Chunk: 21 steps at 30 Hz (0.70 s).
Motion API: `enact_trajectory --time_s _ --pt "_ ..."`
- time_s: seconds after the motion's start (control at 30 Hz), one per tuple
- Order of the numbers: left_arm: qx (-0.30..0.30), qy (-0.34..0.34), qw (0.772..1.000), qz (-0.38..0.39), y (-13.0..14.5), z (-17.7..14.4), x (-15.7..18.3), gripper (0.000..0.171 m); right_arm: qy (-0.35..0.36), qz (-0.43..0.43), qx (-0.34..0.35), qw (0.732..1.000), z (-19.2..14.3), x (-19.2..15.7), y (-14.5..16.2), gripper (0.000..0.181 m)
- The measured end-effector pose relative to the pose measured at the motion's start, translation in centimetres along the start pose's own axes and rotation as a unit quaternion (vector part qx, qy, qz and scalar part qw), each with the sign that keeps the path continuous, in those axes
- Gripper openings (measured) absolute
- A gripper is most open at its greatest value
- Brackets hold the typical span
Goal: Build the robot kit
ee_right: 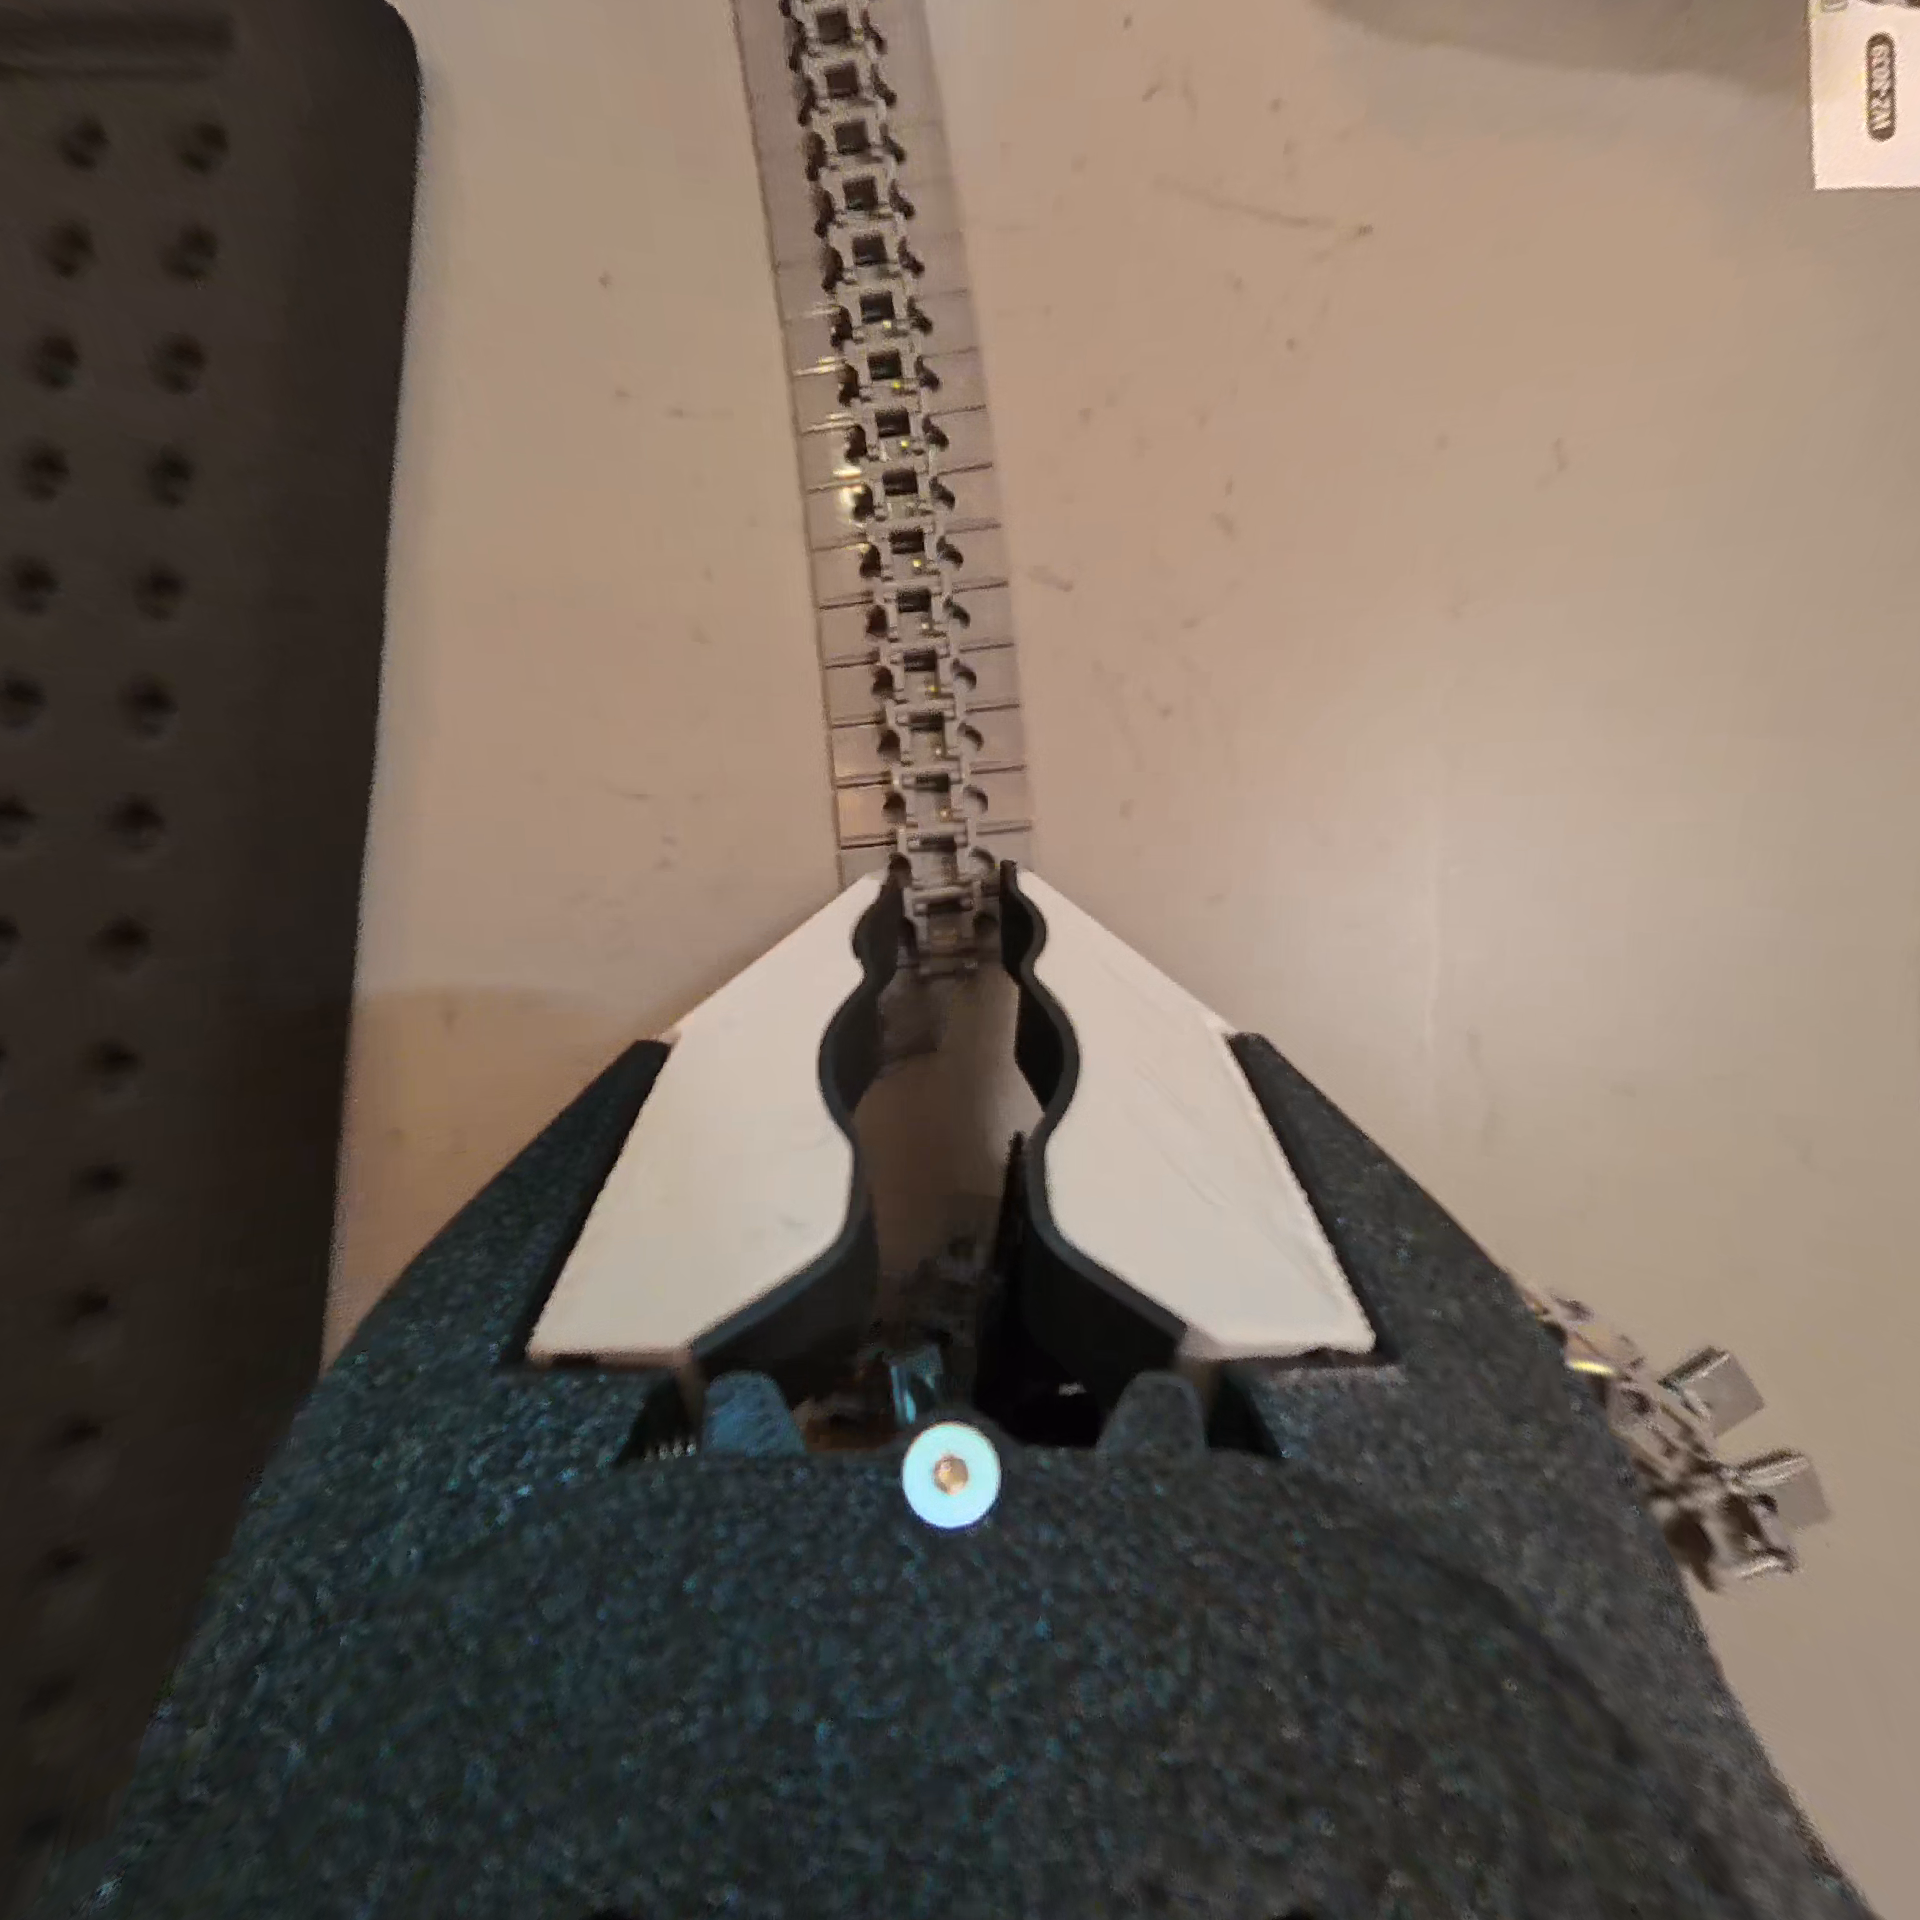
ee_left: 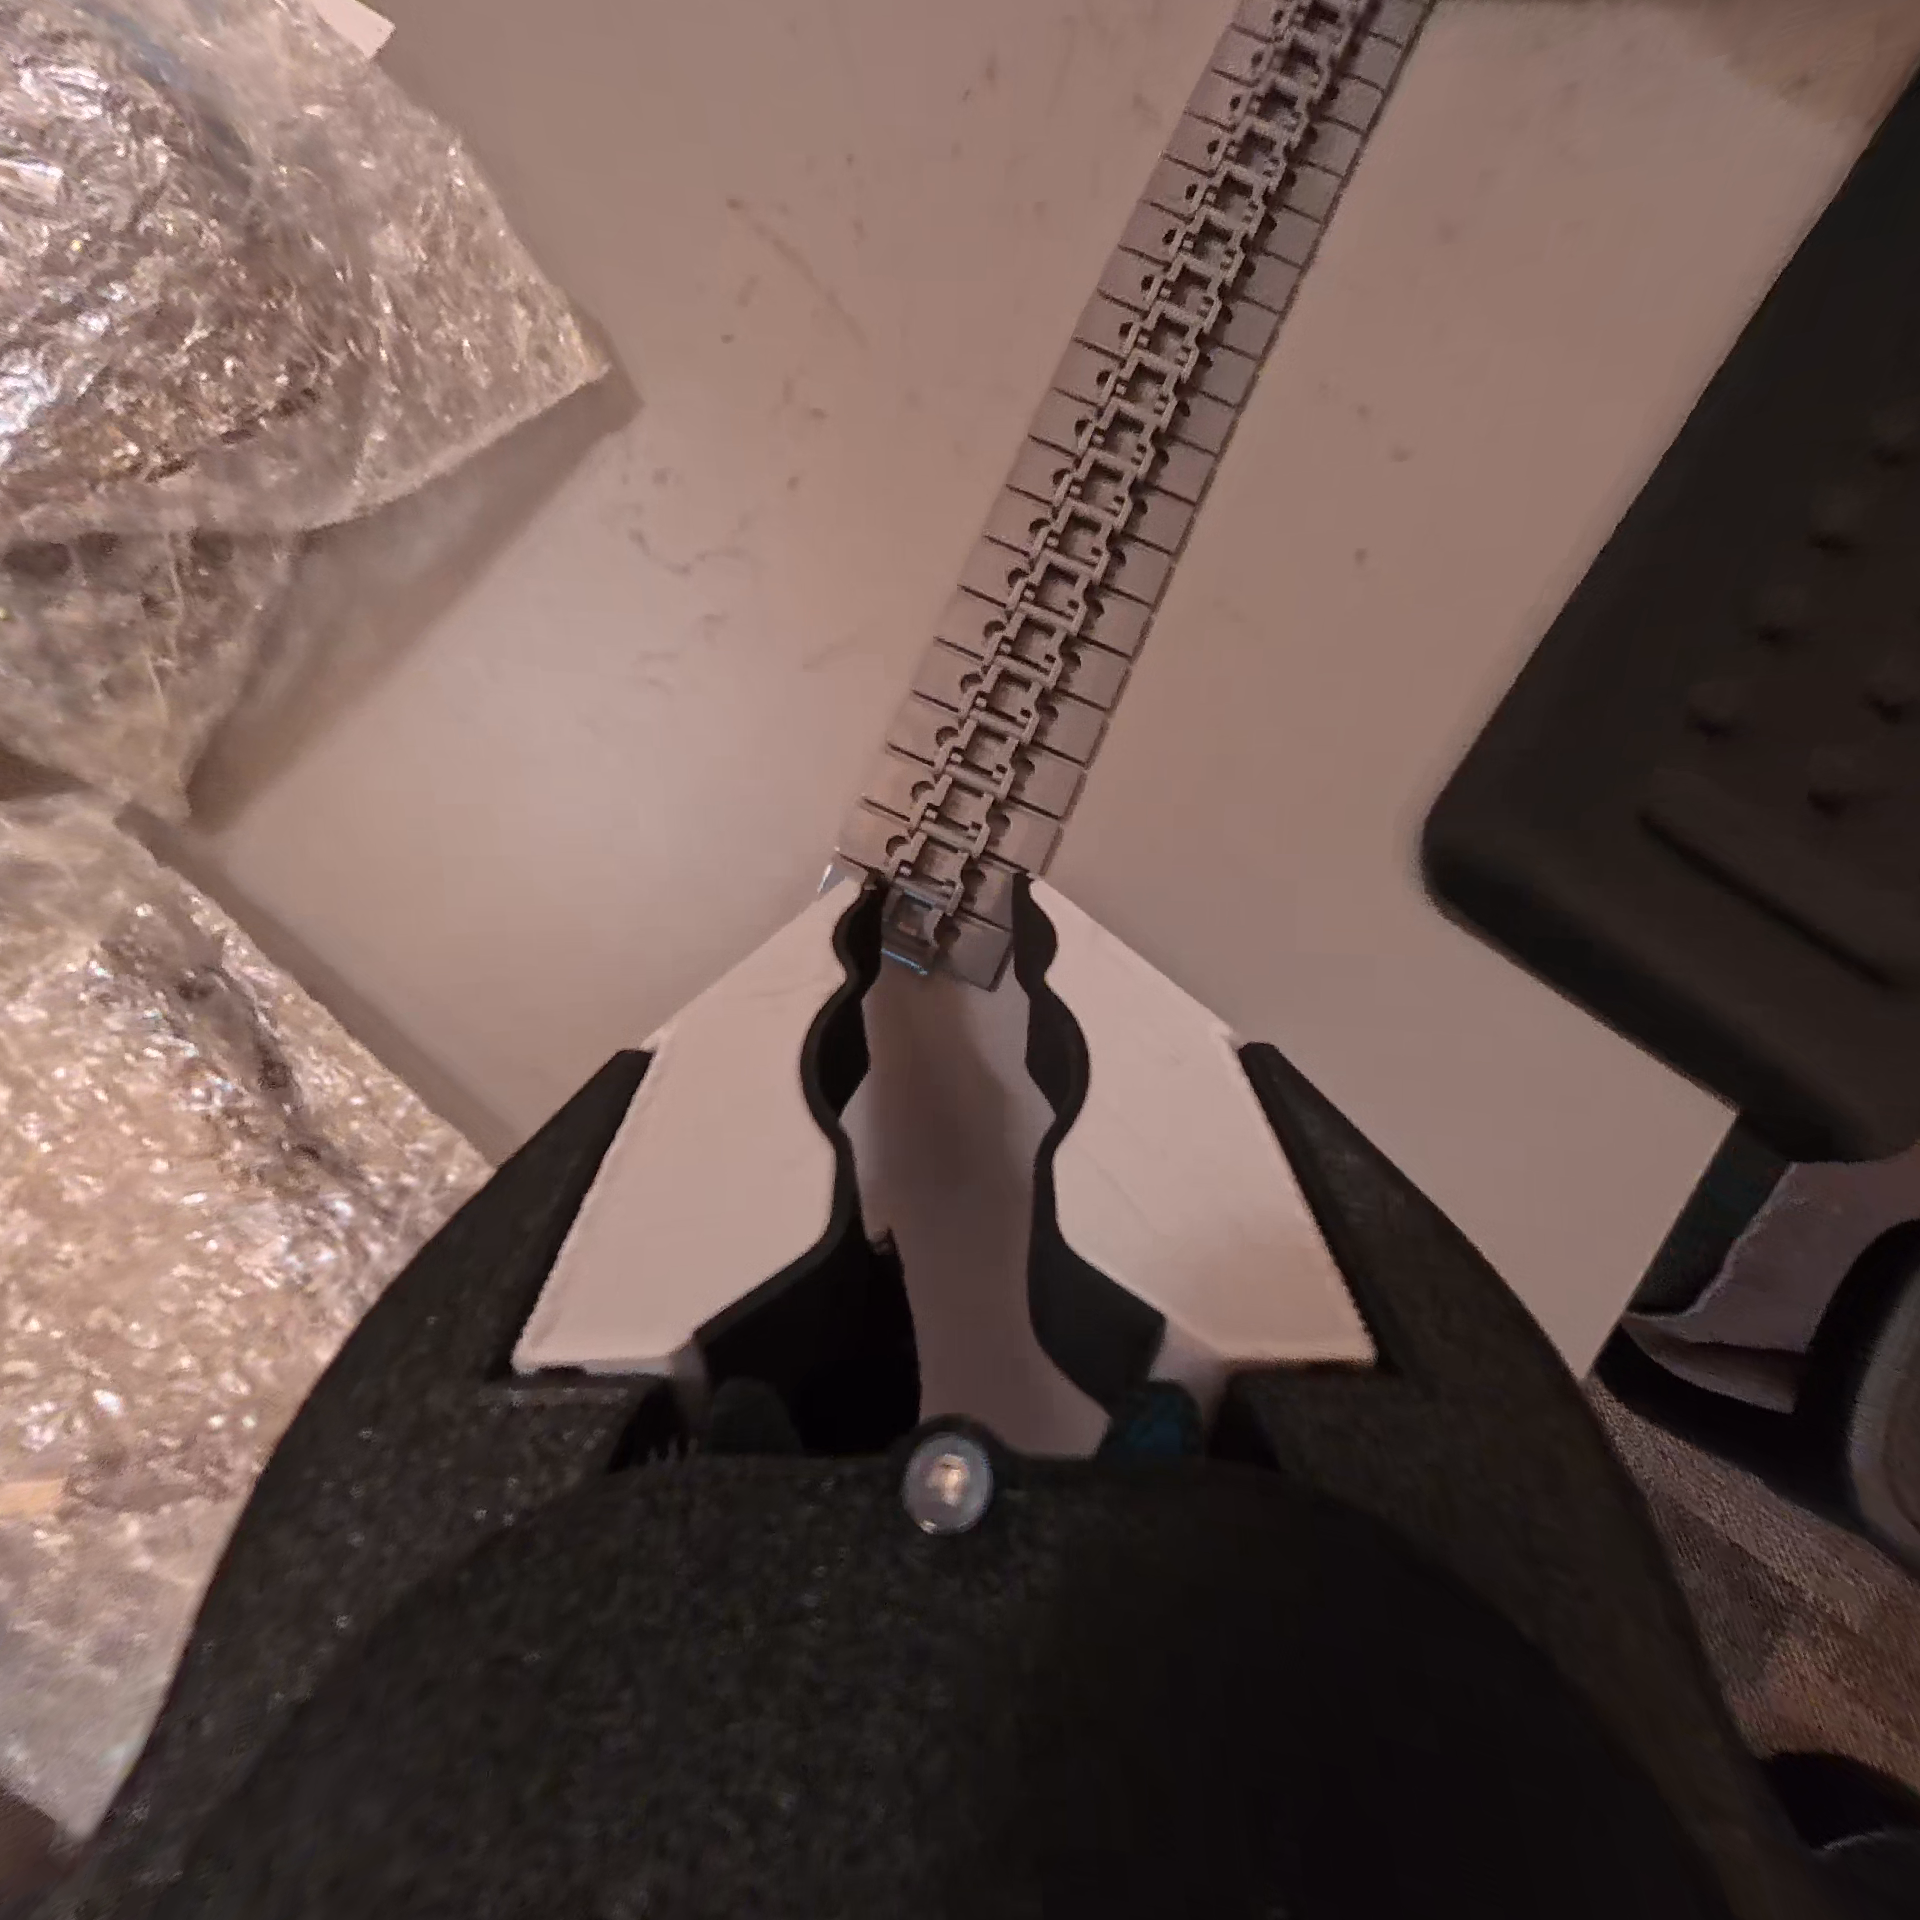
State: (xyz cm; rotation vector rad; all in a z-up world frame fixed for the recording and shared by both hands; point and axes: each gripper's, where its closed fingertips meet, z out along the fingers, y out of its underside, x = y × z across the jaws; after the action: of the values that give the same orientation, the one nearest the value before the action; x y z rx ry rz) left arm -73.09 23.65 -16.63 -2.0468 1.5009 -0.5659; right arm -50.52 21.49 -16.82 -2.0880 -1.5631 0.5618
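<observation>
While the left gripper (ee_left: 940, 914) sits low over the pale desk (ee_left: 644, 582), its white fingers (ee_left: 727, 1122) w/ black wavy pads are clamped on the near end of a grey link strip (ee_left: 1132, 436). That strip's a metal band of small plates w/ a chain-like spine down the middle, lying flat on the desk and running up and off to the top right of the left wrist view. Left of it, well apart: two crinkly bubble-wrap bags (ee_left: 208, 343), contents too blurred to tell. Right side: a black foam pad (ee_left: 1745, 665) w/ little dimples, near the strip but not touching.

Over to the right wrist view — the right gripper (ee_right: 940, 914) is pinched on an end of the link strip (ee_right: 894, 468) too, tips closed on the spine links, and the band goes straight up the frame w/ a slight bend to the left. Can't tell if both views show one strip or two. Black pad w/ rows of holes (ee_right: 156, 623) fills the left edge. Top right corner: a white label (ee_right: 1870, 94) on the desk (ee_right: 1403, 623). Bottom right, beside the gripper body, a loose run of metal links (ee_right: 1704, 1455) peeks out, partly hidden.
</observation>
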Motion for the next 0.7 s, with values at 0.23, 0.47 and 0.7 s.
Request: enact_trajectory --time_s 0.23,0.47,0.7 --pt "0.008 -0.038 0.999 -0.024 1.1 -1.1 -0.2 0.023 -0.012 0.038 0.005 0.999 -3.4 0.5 1.3 0.031" --pt "0.007 -0.047 0.999 -0.009 0.0 -0.7 -0.2 0.029 0.005 -0.027 0.022 0.999 -3.2 -2.2 2.1 0.033" --pt "0.002 -0.054 0.998 -0.011 0.5 -1.3 -0.3 0.029 -0.014 -0.035 -0.001 0.999 -2.1 -2.1 2.8 0.01"
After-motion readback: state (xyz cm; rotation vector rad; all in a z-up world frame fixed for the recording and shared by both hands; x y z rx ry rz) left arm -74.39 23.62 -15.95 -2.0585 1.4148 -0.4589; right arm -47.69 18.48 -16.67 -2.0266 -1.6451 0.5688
